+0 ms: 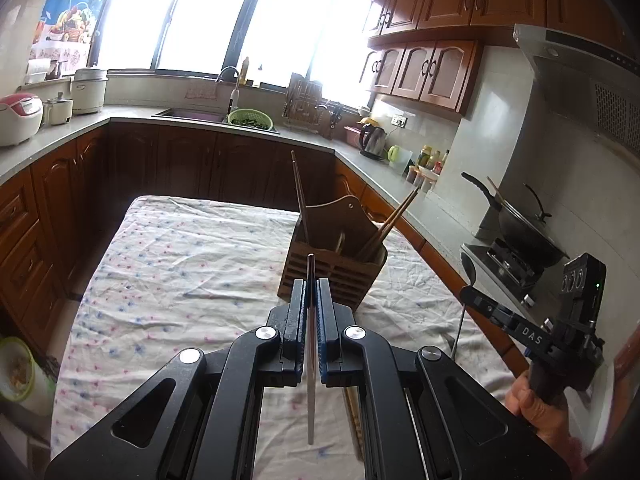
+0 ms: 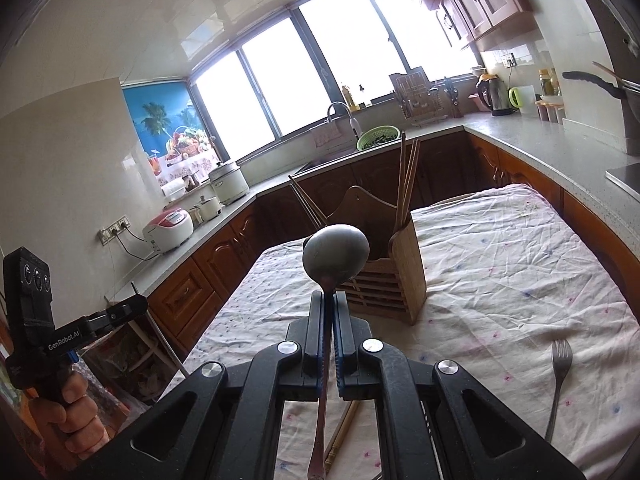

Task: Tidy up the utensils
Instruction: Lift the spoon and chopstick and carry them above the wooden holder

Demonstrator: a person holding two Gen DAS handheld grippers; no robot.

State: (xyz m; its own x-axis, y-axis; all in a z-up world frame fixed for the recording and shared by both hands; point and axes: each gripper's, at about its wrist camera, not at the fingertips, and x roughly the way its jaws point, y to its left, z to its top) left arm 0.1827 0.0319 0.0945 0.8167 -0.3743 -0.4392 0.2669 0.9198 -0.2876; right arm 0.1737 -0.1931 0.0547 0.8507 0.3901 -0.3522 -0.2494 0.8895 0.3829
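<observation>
- The wooden holder stands on the cloth-covered table, right of centre in the left wrist view and at centre in the right wrist view. It already has chopsticks in it: one lot leans out of the right compartment, another lot out of the left side. That part of the sorting looks done.
- The left gripper is closed on a thin flat metal utensil, seen edge-on, running from the lower centre of the frame up past the fingertips. Whether it is a knife or a handle I cannot tell. It is in the air, short of the holder.
- The right gripper is clamped on the stem of a metal spoon, bowl up, at frame centre and in front of the holder, not yet in it.
- A fork lies on the cloth at the lower right of the right wrist view, untouched.
- More chopsticks lie on the cloth at the bottom of that view, partly hidden behind the gripper.
- By my reckoning the task is partway along: two utensils in hand await placing, and the fork and loose chopsticks remain to be picked up.
</observation>
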